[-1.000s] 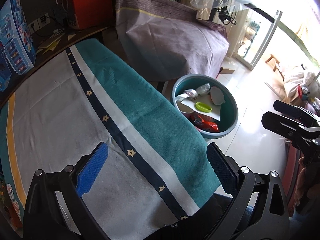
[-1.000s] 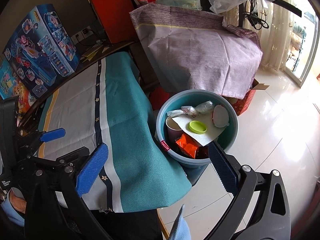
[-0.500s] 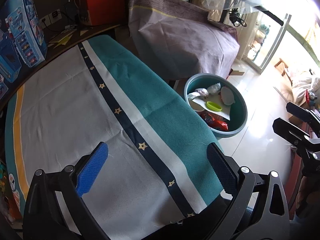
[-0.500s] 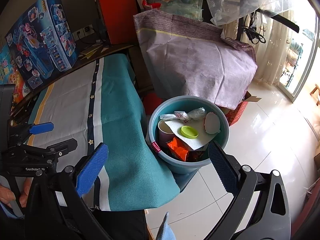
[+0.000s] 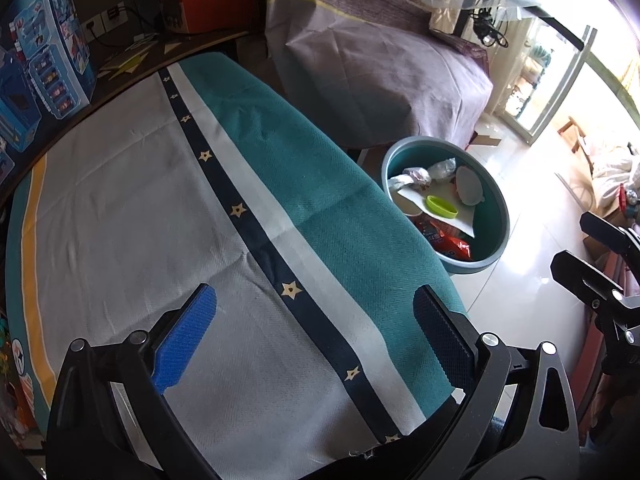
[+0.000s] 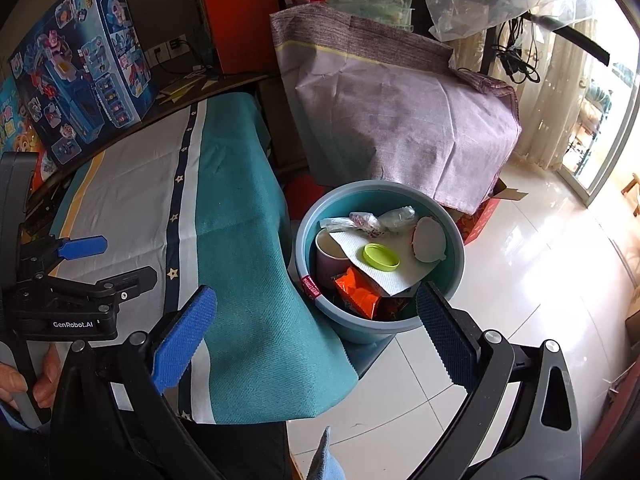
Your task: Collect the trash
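Both the left gripper (image 5: 312,340) and the right gripper (image 6: 316,332) stood with jaws apart and empty, and the trash lay gathered in the teal bucket (image 6: 456,240) on the floor just beside the table's cloth-draped edge: a green lid (image 6: 381,257), a white napkin (image 6: 384,276), an orange wrapper (image 6: 356,292) and a paper cup (image 6: 330,256). The tablecloth (image 5: 160,200) overhung that edge next to the bucket rim, so in the inspector's judgement a careless pass could snag the cloth or tip the bucket. Open floor lay on the bucket's far side from the table, while a purple-covered bulk (image 6: 400,112) closed in behind the bucket.
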Tool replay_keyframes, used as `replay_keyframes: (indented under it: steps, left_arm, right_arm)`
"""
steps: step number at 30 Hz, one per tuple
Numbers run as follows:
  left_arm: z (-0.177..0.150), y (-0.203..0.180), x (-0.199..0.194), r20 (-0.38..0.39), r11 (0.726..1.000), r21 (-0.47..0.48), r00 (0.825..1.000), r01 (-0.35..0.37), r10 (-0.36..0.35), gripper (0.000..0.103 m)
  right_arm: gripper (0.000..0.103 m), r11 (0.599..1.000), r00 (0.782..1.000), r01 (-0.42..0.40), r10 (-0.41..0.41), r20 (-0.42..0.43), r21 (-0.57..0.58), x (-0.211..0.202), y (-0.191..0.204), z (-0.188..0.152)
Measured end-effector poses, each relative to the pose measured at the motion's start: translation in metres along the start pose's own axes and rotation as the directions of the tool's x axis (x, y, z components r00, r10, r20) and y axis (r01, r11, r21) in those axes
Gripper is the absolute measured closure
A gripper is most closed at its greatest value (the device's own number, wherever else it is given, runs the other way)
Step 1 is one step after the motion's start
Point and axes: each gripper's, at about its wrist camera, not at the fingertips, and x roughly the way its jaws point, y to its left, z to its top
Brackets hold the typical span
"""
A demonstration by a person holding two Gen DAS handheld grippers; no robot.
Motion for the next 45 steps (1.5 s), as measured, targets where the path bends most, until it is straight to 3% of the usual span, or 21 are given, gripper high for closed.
replay_keyframes:
  steps: [16,45]
  left_arm:
    - [0.0,0.005,-0.006,0.061,1.0,-0.008,0.998,-0.005,0.005,0.004]
    - [-0.004,0.018,-0.008,0.065,0.998,-0.05,0.997,-0.037,0.04,0.004]
  right_arm:
    - [0.007,1.0,1.0,0.005,-0.005,-0.014,0.01,0.007,-0.001,0.001]
    - [0.007,1.0,1.0,0.014,-0.014,-0.017,-0.01,0.009,0.003,0.003]
